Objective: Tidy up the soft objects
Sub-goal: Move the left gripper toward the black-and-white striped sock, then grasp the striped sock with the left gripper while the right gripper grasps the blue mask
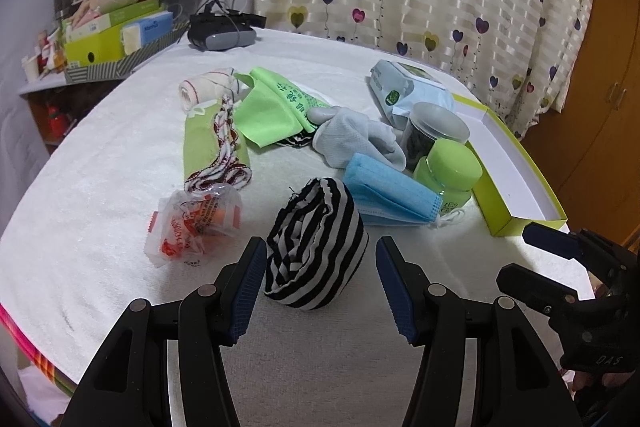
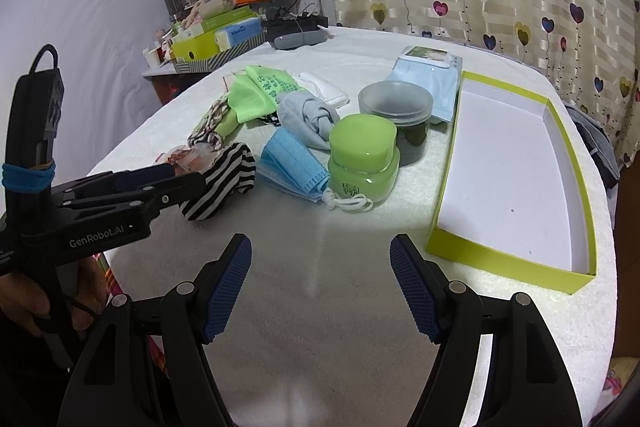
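Straddling the striped sock, the left gripper gapes wide, gripping nothing. Close at its middle, then carry toward the box at two o'clock. The right gripper hangs wide, empty.

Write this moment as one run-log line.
left gripper: open, straddling striped cloth roll | right gripper: open, empty | green box: empty

"GenRobot.AI" is printed in pale letters on the left gripper; "Manhua" appears on a blue box far beyond the right gripper's fingers.
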A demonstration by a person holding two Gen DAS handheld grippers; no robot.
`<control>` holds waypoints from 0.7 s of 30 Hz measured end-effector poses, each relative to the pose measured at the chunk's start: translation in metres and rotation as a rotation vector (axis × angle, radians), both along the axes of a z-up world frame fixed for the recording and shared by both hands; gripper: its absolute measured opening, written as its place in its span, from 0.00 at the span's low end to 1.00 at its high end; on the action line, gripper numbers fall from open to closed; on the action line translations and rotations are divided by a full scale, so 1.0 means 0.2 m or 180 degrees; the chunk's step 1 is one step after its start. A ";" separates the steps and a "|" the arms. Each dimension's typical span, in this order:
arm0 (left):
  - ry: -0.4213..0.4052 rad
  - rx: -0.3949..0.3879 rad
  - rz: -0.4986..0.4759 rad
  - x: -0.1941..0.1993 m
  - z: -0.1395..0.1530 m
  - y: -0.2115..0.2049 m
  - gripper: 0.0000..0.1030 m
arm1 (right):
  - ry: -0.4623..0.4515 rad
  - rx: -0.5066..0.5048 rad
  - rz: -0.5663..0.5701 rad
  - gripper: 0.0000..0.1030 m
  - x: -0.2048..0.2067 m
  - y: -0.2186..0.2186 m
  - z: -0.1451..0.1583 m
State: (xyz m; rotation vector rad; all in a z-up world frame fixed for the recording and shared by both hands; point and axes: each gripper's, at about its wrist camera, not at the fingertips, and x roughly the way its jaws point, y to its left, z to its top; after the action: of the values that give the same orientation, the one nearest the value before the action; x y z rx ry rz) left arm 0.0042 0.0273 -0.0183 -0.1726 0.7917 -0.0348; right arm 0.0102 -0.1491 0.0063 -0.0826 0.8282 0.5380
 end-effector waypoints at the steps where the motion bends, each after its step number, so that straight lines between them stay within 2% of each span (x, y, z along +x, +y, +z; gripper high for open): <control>1: 0.0004 -0.0010 -0.0004 0.00 0.00 0.00 0.55 | -0.0009 0.0011 0.0009 0.70 0.00 0.00 0.00; 10: 0.0062 -0.0027 -0.0031 0.04 -0.03 0.01 0.55 | -0.0060 0.0096 0.0068 0.70 0.01 0.02 0.01; 21: 0.0128 -0.0067 -0.0061 0.09 -0.07 0.02 0.55 | -0.0099 0.0054 0.0149 0.70 0.02 0.06 0.01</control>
State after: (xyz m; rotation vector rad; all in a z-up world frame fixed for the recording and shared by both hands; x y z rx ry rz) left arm 0.0217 0.0309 -0.0320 -0.1863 0.8332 -0.0579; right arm 0.0144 -0.1379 0.0073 -0.0948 0.7930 0.5864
